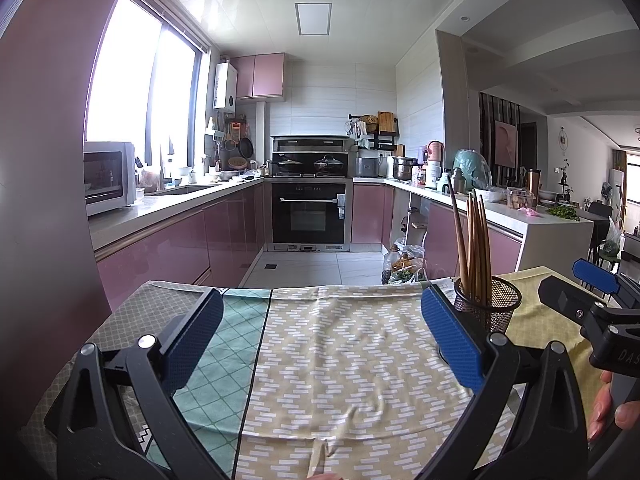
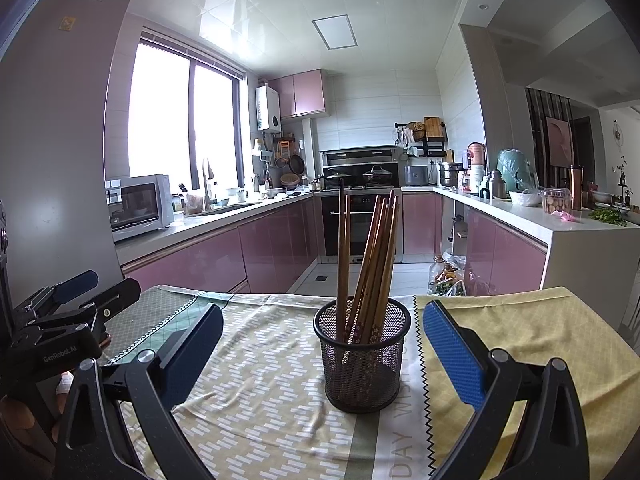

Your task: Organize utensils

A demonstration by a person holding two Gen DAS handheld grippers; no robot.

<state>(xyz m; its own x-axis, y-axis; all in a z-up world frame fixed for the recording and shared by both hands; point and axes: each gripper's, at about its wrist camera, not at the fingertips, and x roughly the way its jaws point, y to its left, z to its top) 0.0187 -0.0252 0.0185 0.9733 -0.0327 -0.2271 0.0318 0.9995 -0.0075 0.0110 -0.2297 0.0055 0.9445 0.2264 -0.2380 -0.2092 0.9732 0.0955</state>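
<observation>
A black mesh cup stands on the patterned tablecloth and holds several brown chopsticks upright and leaning. My right gripper is open and empty, with the cup just ahead between its blue pads. My left gripper is open and empty over bare cloth. In the left wrist view the cup with chopsticks stands just beyond the right pad. The right gripper also shows at that view's right edge; the left gripper shows at the right wrist view's left edge.
The table's far edge drops to a tiled kitchen floor. Pink cabinets, an oven and a crowded counter lie beyond. Bottles and bags stand on the floor by the table.
</observation>
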